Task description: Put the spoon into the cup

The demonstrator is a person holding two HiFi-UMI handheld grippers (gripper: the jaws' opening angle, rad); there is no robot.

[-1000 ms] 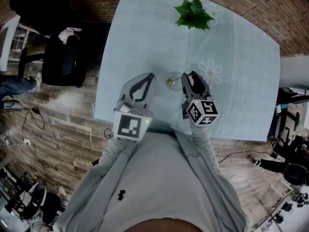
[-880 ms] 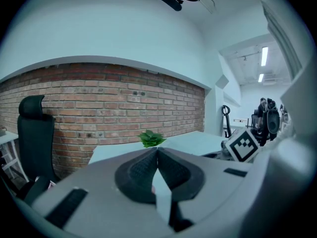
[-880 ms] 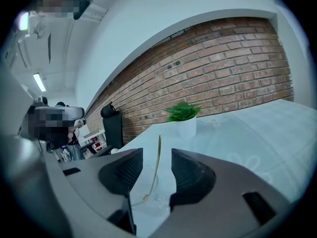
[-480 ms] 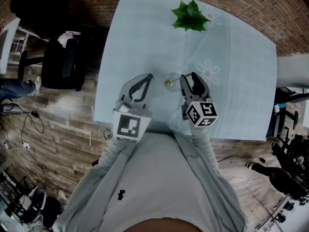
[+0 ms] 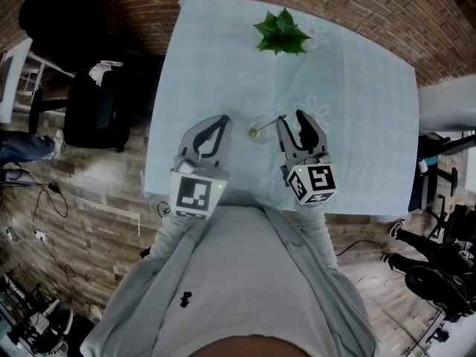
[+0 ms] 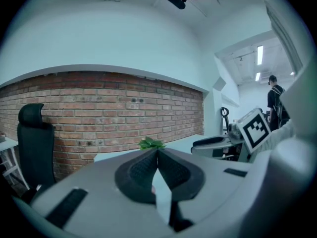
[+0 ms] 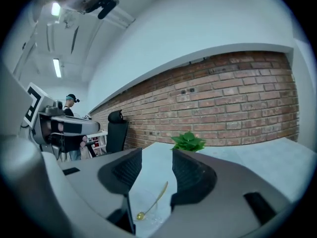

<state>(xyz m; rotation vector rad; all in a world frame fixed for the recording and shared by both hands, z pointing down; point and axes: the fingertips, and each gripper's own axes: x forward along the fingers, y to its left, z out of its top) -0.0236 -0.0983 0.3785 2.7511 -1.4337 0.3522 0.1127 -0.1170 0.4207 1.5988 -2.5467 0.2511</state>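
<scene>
A clear glass cup [image 5: 259, 129] stands on the pale blue table [image 5: 216, 58] between my two grippers. In it lies a gold spoon [image 5: 266, 125], bowl down, with the handle leaning over the rim toward the right gripper [image 5: 291, 119]. In the right gripper view the spoon [image 7: 153, 201] and the cup [image 7: 142, 208] sit below the right gripper [image 7: 157, 156], whose jaws stand wide open and empty, clear of the handle. The left gripper [image 5: 222, 120] hovers just left of the cup. In its own view the left gripper [image 6: 157, 151] has its jaws shut, tips together, with nothing held.
A small green plant [image 5: 281, 32] stands at the table's far side, also seen as the plant [image 7: 188, 142] ahead of the right jaws. A black office chair [image 5: 93, 110] is left of the table, beyond a brick wall [image 7: 237, 103]. The table's near edge runs just below both grippers.
The right gripper's jaws have spread wider and it has lifted away from the cup. The spoon stays in the cup. The left gripper has kept its place.
</scene>
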